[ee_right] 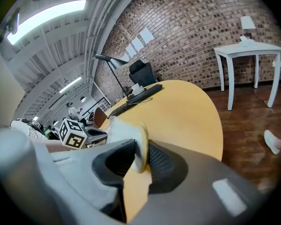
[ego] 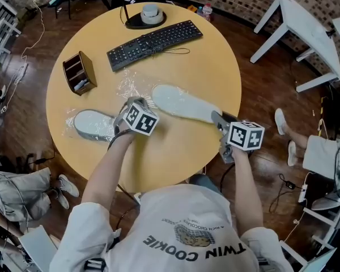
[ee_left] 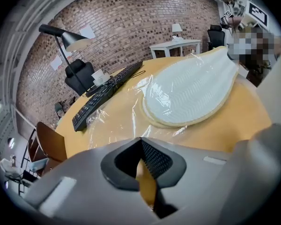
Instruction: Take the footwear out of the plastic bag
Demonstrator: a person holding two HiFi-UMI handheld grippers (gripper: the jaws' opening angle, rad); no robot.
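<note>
Left gripper: the left gripper lies on the table between the two pieces of footwear. Its jaw tips meet, and the film of the clear crinkled plastic bag runs right up to them, so it looks pinched there.
Right gripper: the right gripper is at the near right of the table. Its jaws are clamped on the thin rim at one end of the flat white slipper.
Flat white slipper: it lies sole up across the middle of the table. One end is in the right gripper's jaws and the other points toward the bag. In the left gripper view, clear film covers its nearer end while the far end is bare.
Second white slipper: the second white slipper sits at the left edge of the table, just beside the left gripper, with glossy film over it.
Plastic bag: it is spread flat on the table between the slippers and the keyboard.
Table: the round yellow wooden table carries everything.
Keyboard: the black keyboard lies at an angle on the far side, well apart from both grippers.
Organizer: the brown open-topped desk organizer stands at the far left, near the second white slipper.
</note>
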